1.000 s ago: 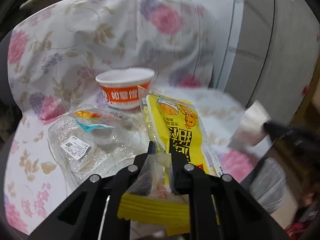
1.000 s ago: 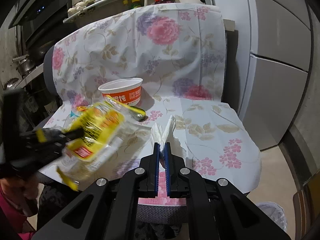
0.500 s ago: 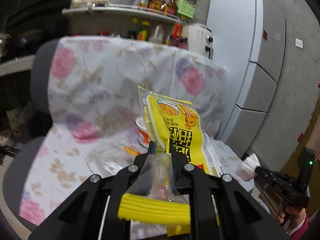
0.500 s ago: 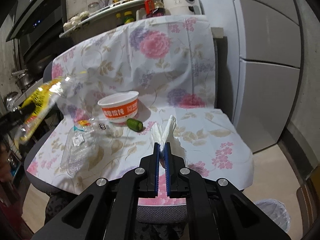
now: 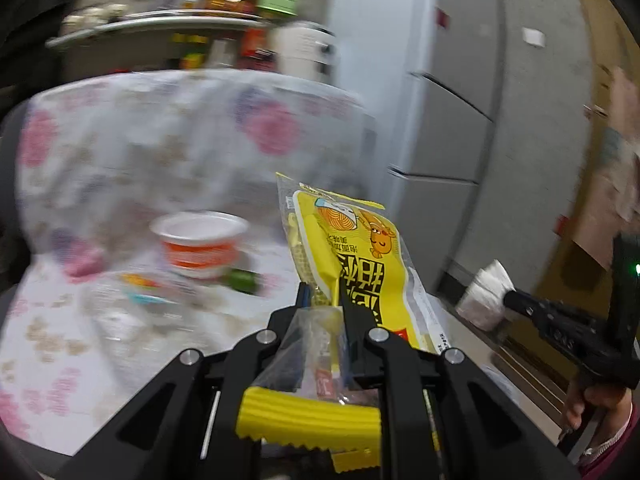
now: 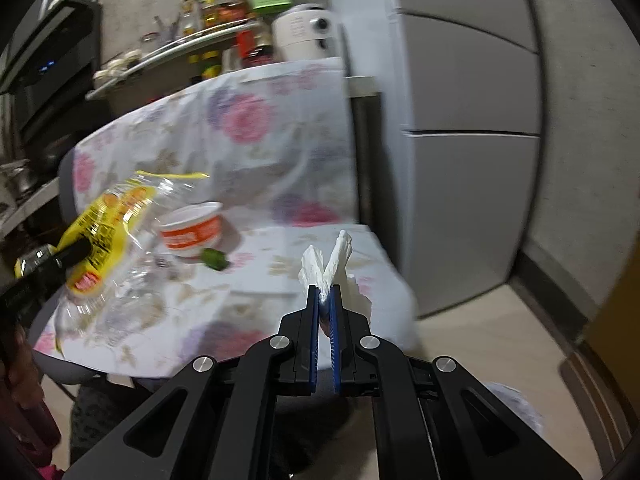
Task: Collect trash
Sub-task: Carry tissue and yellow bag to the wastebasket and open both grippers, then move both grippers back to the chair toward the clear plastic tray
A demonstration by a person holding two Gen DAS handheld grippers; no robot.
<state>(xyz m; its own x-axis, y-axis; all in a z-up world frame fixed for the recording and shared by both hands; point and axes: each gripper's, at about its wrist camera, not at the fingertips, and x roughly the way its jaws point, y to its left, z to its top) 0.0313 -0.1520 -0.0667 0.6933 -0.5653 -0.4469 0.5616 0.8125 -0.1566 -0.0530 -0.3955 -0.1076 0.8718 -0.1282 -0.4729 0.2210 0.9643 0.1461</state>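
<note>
My left gripper [image 5: 325,292] is shut on a yellow noodle wrapper [image 5: 352,256] that stands up from its jaws, lifted off the chair. My right gripper [image 6: 325,290] is shut on a crumpled white tissue [image 6: 334,262], also held above the seat. Each gripper shows in the other's view: the wrapper [image 6: 102,224] at the left, the tissue [image 5: 486,294] at the right. On the flowered chair seat [image 6: 260,280] stand an orange-and-white paper bowl [image 6: 192,230], a small green item [image 6: 214,258] beside it, and a clear plastic tray [image 5: 132,308].
The chair is draped in a floral cloth [image 5: 160,140]. A grey fridge [image 6: 460,120] stands to the right of it. Behind is a shelf [image 6: 172,46] with bottles and a white cooker [image 6: 304,32]. A plastic bag [image 6: 516,404] lies on the floor at lower right.
Both grippers have drawn back and up from the seat, carrying wrapper and tissue. The views swung toward the right, so more of the fridge and floor shows.
</note>
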